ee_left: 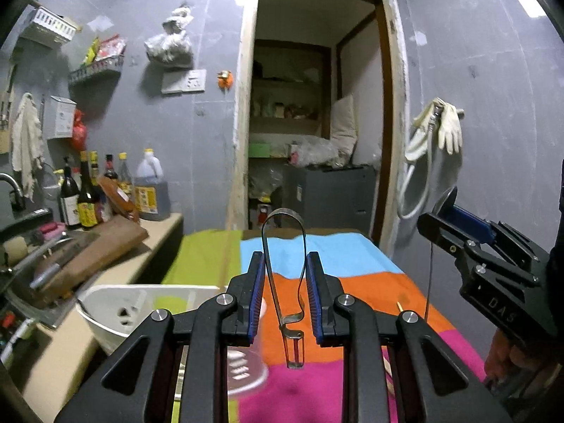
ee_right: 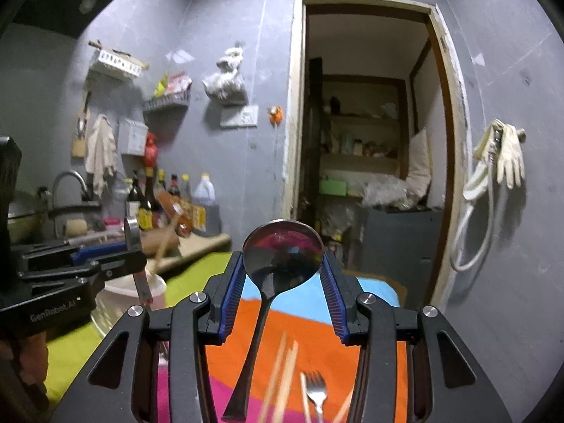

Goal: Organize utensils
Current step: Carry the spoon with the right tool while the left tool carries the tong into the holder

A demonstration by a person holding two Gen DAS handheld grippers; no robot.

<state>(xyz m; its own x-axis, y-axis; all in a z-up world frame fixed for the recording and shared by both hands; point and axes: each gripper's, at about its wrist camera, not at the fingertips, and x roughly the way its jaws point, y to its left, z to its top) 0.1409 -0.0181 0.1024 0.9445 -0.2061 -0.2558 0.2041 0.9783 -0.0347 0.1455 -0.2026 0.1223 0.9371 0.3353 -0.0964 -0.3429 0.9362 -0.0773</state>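
Note:
My left gripper [ee_left: 284, 259] is shut on a metal peeler [ee_left: 282, 268], loop end up and blade hanging down, held above the striped cloth [ee_left: 366, 289]. It also shows in the right wrist view [ee_right: 135, 243] at the left. My right gripper [ee_right: 282, 257] is shut on a large metal spoon [ee_right: 282, 250], bowl up between the fingers, handle hanging down. The right gripper shows at the right of the left wrist view [ee_left: 440, 215]. A fork [ee_right: 315, 387] and wooden chopsticks [ee_right: 282, 373] lie on the cloth below.
A white utensil basket [ee_left: 116, 310] and a clear plastic cup [ee_left: 246, 370] stand at the table's left. A counter [ee_left: 165, 225] with bottles [ee_left: 84, 194], a cutting board [ee_left: 95, 250] and a sink lies left. An open doorway [ee_left: 313, 123] is ahead.

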